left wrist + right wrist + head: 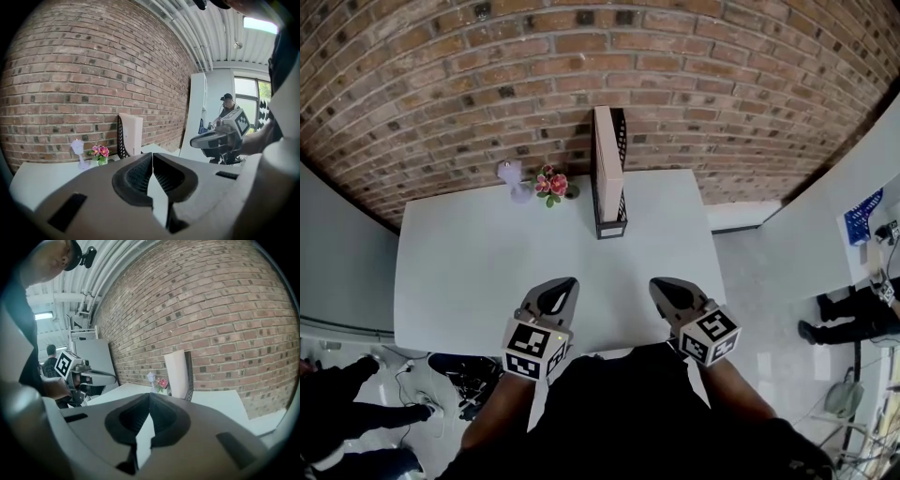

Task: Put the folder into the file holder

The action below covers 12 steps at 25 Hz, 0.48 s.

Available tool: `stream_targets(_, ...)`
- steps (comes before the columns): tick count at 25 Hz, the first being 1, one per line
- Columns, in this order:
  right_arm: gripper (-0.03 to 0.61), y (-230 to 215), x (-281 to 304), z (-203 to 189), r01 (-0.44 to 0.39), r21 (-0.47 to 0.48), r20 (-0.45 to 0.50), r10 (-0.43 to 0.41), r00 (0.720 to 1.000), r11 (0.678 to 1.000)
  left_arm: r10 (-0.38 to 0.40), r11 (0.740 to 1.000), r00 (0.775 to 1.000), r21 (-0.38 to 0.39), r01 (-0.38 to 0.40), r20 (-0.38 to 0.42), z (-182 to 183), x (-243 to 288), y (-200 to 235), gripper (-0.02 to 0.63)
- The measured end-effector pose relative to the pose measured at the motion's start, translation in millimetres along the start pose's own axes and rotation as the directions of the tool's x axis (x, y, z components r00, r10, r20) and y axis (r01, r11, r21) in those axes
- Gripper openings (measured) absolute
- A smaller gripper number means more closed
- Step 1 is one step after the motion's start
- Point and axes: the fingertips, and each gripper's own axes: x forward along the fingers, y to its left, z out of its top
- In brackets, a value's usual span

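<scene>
The cream cardboard folder (606,164) stands upright on its edge inside the black mesh file holder (618,127). The holder's walls keep the folder from tipping, so it needs no grip. By this reading the task looks finished. The holder sits at the far edge of the white table (478,262), against the red-brick wall (487,75), which backs it up. Well short of the holder, over the table's near edge, the left gripper (563,288) and the right gripper (665,288) hover side by side and point towards it. Each has its jaws pressed fully together with nothing between them. Just left of the holder sit a small pot of pink flowers (553,184) and a pale lilac ornament (514,178), clear of the folder's way in.
</scene>
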Motion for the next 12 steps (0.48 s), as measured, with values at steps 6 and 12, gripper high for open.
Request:
stream_targets(6,0.003,1.8,1.4,1.6,-0.007,-0.022,-0.008,0.006,1.000,1.000,0.002,1.000,1.000,-0.006,-0.002,-0.006,-1.2,-0.6,0.8,0.005)
stream_targets(12,0.003,3.5,4.2,-0.7,-0.014,-0.021,-0.012,0.014,1.000,1.000,0.009,1.000,1.000,-0.007,-0.009,-0.001,-0.8,-1.1,2.7,0.006)
